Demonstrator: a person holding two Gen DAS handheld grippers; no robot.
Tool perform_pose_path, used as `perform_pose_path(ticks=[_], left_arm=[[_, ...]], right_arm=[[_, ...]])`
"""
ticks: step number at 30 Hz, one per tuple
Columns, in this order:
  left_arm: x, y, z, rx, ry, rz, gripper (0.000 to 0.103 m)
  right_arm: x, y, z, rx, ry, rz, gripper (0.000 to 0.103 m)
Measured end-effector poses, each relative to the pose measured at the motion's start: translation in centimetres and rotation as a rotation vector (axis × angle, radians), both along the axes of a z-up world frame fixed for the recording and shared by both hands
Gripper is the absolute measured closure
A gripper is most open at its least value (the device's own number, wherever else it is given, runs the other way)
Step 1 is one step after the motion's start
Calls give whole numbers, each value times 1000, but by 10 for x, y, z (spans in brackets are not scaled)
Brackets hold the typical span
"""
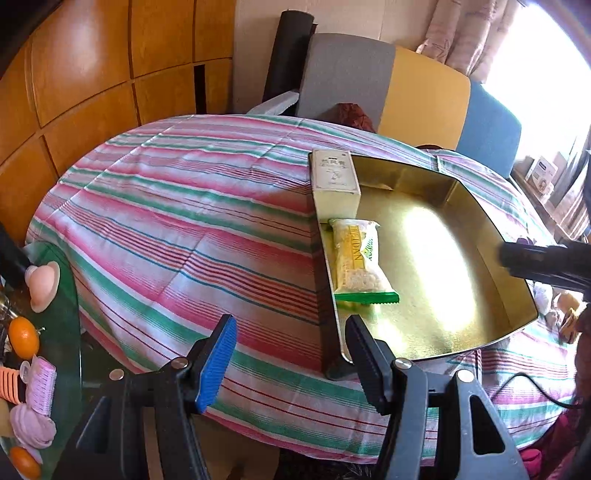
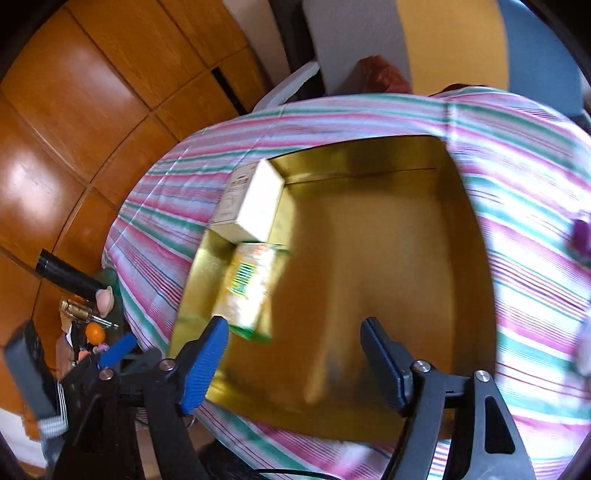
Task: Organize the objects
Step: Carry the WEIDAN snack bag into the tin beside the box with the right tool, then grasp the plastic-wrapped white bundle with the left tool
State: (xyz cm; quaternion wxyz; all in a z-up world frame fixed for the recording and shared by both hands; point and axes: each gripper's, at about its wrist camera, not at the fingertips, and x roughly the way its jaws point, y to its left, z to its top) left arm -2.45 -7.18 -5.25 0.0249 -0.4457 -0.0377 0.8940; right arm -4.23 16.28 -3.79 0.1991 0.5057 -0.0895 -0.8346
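Evidently between picks, both the left claw (image 1: 290,363) and right claw (image 2: 295,360) are held wide open and empty, the snack packet (image 1: 360,260) probably already laid in the gold tray (image 1: 436,254) ahead, so another object must be fetched.

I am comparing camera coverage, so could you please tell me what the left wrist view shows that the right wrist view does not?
Only the left wrist view shows the bright window with its curtain, and pink hair rollers on the side table.

Only the right wrist view shows a purple object on the striped cloth to the tray's right, and the left gripper from outside.

Both show the gold tray holding the cream box and the snack packet, and an open, empty right gripper.
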Motion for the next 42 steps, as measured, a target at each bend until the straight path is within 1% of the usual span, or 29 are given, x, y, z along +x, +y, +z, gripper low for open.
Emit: perform_pose_path(ticks=[4,8,12,14,18,21,23,24,26,27,29,31,32,37,42], left_arm=[[1,10,3,-10,5,-23,41],[-1,26,13,-14,23,-66,41],[-3,52,26,-25,50,-140,41],[-4,69,34,-33,67,-188,41],[-7,110,46,-29,86,-299,41],[-7,150,53,-18,95,-406,44],[-6,180,56,-3,89,-481,47],[-6,195,57,7,83,-518,48],[-7,227,57,23,71,-588,55],[-7,242,56,30,62,-617,56],[-6,274,54,48,53,-682,61],[-4,300,49,57,35,-729,62],[-7,319,43,61,12,-747,62],[-21,380,15,77,-78,-794,62],[-38,417,-6,81,-147,-806,61]], right_arm=[[18,52,7,8,27,-76,25],[31,110,16,36,43,-182,23],[44,180,22,76,54,-330,21],[51,213,24,83,56,-411,21],[71,288,26,103,74,-635,16],[82,329,19,79,73,-765,16],[90,351,11,36,76,-831,16],[92,357,8,18,78,-850,16],[95,365,0,-37,61,-873,17],[99,367,4,-71,90,-873,17],[102,367,8,-85,137,-877,17],[102,368,7,-111,140,-865,17],[103,369,8,-122,149,-867,17],[110,376,5,-202,172,-889,17],[118,388,0,-305,176,-916,17]])
